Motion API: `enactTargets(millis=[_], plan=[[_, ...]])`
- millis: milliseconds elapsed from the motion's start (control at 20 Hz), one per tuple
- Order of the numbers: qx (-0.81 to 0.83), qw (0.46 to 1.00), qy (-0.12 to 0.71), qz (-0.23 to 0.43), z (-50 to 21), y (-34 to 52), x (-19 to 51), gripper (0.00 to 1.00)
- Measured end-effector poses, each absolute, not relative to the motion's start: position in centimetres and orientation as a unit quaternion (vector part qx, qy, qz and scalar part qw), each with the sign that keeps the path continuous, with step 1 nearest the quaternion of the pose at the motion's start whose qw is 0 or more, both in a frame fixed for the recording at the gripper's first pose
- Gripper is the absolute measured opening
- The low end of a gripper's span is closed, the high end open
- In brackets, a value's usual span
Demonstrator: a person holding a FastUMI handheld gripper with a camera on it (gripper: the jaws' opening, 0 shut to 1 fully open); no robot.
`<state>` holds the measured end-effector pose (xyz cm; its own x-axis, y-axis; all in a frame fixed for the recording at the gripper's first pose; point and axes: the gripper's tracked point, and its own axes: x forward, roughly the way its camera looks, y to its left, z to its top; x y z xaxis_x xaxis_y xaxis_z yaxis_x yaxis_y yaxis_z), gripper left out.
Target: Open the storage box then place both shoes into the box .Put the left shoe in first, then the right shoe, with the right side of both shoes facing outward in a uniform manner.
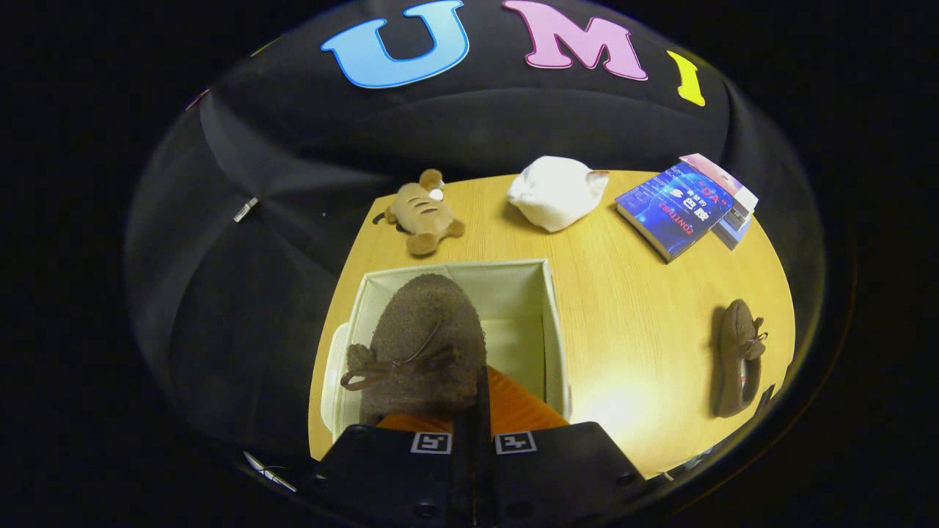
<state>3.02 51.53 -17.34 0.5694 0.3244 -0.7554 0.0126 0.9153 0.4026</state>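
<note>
The open, pale fabric storage box sits on your light wooden table, just ahead of the fingers. Your gripper is closed tight on a fuzzy brown lace-up shoe above the box. The matching brown shoe lies well apart on the table.

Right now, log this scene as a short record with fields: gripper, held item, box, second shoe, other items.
gripper: fingers closed together, pinching the heel end of a shoe
held item: brown fuzzy shoe with a bow lace, toe pointing away, held over the box
box: white fabric storage box, open, just ahead of the fingers
second shoe: matching brown shoe lying on the wooden table, to the right of the box
other items: tiger plush, white plush and stack of books beyond the box
</note>
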Motion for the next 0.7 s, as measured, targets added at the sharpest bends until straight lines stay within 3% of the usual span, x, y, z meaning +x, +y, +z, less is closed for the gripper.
enactTargets(millis=[450, 650, 700], plan=[[0.184, 0.852, 0.480, 0.103, -20.2, 56.3, 2.3, 0.09], [0.208, 0.839, 0.482, 0.143, -19.4, 58.5, 1.9, 0.28], [0.210, 0.838, 0.481, 0.151, -19.1, 58.6, 1.8, 0.43]])
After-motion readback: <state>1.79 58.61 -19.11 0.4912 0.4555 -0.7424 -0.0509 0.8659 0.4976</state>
